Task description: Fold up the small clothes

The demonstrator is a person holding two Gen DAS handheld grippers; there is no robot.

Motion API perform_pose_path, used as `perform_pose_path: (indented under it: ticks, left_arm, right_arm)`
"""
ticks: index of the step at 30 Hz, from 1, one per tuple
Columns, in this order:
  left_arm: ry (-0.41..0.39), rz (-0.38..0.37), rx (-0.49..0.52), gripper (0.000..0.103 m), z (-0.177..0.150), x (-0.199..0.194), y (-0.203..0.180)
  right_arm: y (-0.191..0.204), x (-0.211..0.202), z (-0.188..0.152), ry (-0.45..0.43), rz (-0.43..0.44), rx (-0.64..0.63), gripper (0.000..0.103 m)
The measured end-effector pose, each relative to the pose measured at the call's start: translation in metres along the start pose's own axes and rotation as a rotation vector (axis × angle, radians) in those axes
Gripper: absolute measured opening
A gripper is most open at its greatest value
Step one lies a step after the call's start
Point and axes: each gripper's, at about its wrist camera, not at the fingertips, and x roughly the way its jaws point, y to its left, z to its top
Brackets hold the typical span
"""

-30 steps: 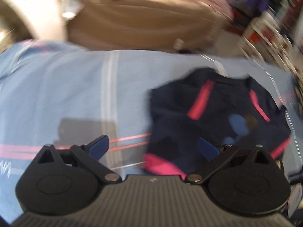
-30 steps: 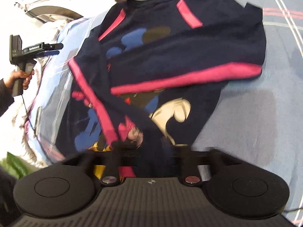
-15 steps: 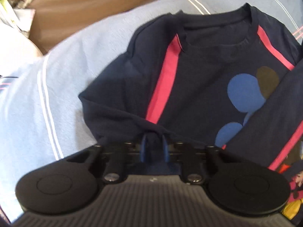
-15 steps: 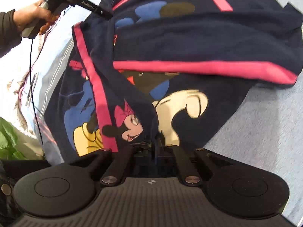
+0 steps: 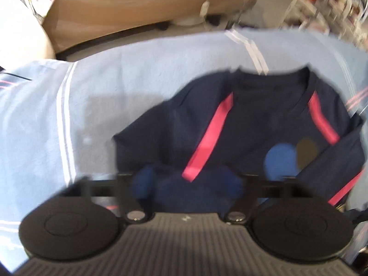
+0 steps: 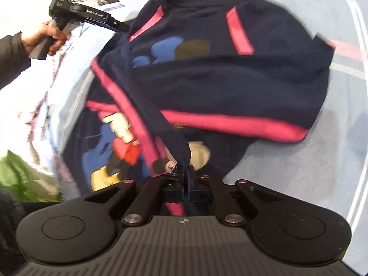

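Observation:
A small navy sweatshirt with pink stripes and a cartoon print lies on the light blue bed sheet, one sleeve folded across its chest. My left gripper is open, its blue pads just over the shirt's left shoulder edge, holding nothing. In the right wrist view the sweatshirt fills the middle. My right gripper is shut on the pink-striped sleeve and holds it lifted across the print. The left gripper also shows there at the shirt's shoulder.
A brown cardboard box and a white shelf rack stand beyond the bed's far edge. Something green lies off the bed's left side. The striped sheet spreads to the right of the shirt.
My left gripper has opened, let go of the shirt's shoulder fabric and drawn back. My right gripper stays shut on the sleeve and has carried it further over the shirt.

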Motion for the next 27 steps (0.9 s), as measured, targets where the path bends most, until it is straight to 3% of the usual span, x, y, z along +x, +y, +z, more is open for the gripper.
perform_pose_path:
  ticks: [3, 7, 9, 10, 11, 14, 16, 18, 24, 27]
  left_arm:
    - [0.013, -0.026, 0.015, 0.080, -0.010, 0.001, -0.005]
    - [0.056, -0.026, -0.092, 0.071, -0.009, 0.018, -0.008]
    - [0.099, -0.037, -0.151, 0.058, -0.003, 0.029, -0.012]
    - [0.137, -0.014, -0.172, 0.055, 0.000, 0.037, -0.013]
    - [0.170, 0.020, -0.189, 0.045, 0.002, 0.045, -0.014]
    - [0.217, 0.050, -0.251, 0.041, 0.011, 0.057, -0.010]
    - [0.231, 0.064, -0.255, 0.031, 0.017, 0.055, -0.008]
    - [0.226, 0.075, -0.243, 0.011, 0.022, 0.051, -0.006]
    - [0.213, 0.029, -0.294, 0.003, 0.029, 0.038, 0.006]
    - [0.179, -0.007, -0.386, 0.002, 0.028, 0.031, 0.020]
  right_arm:
    - [0.002, 0.004, -0.010, 0.016, 0.014, 0.009, 0.006]
    - [0.005, 0.018, -0.020, 0.016, 0.013, 0.060, 0.007]
    - [0.006, 0.021, -0.023, 0.010, 0.021, 0.087, 0.009]
    - [0.006, 0.021, -0.024, 0.003, 0.031, 0.099, 0.010]
    - [0.006, 0.020, -0.024, -0.003, 0.039, 0.112, 0.012]
    - [0.005, 0.018, -0.025, -0.023, 0.042, 0.135, 0.016]
    - [0.002, 0.015, -0.027, -0.032, 0.037, 0.145, 0.016]
    - [0.000, 0.013, -0.028, -0.039, 0.031, 0.153, 0.017]
    - [-0.006, 0.007, -0.027, -0.057, 0.032, 0.168, 0.017]
    - [-0.009, 0.000, -0.022, -0.068, 0.010, 0.152, 0.016]
